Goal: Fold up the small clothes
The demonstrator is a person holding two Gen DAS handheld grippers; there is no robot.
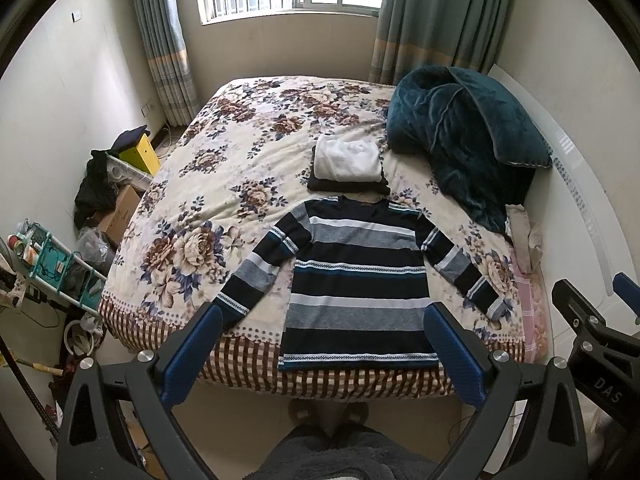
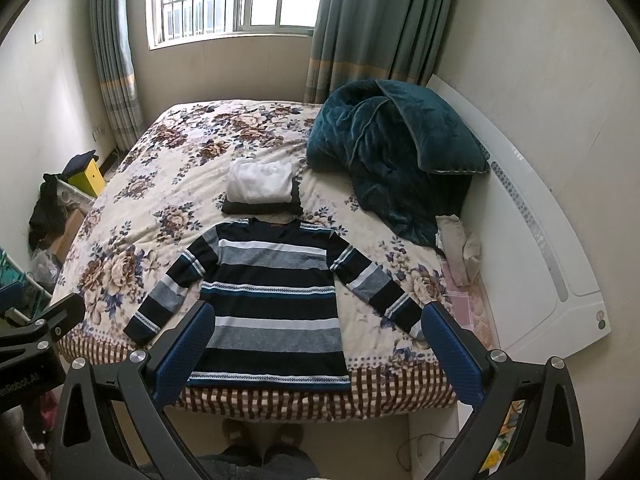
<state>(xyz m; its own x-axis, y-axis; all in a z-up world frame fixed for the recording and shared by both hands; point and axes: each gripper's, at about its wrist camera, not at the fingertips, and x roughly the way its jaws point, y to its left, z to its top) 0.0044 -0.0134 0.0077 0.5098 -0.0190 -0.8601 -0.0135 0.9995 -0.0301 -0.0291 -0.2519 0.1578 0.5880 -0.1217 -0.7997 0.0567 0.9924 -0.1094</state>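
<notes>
A striped sweater in navy, grey, white and teal (image 1: pixel 356 276) lies flat on the floral bedspread (image 1: pixel 192 208), sleeves spread, hem at the near edge; it also shows in the right wrist view (image 2: pixel 272 300). Behind its collar sits a stack of folded clothes, white on black (image 1: pixel 347 168) (image 2: pixel 261 192). My left gripper (image 1: pixel 322 340) is open and empty, held above the near bed edge over the hem. My right gripper (image 2: pixel 314 340) is open and empty, held likewise; its body shows at the right of the left wrist view (image 1: pixel 592 332).
A teal blanket and pillow (image 1: pixel 464 128) are heaped at the right rear of the bed. Beige cloth (image 1: pixel 524 232) lies by the white headboard (image 2: pixel 536 240). Boxes, a yellow box (image 1: pixel 140 154) and a rack (image 1: pixel 52 268) crowd the floor to the left. My slippered feet (image 1: pixel 328 412) are below.
</notes>
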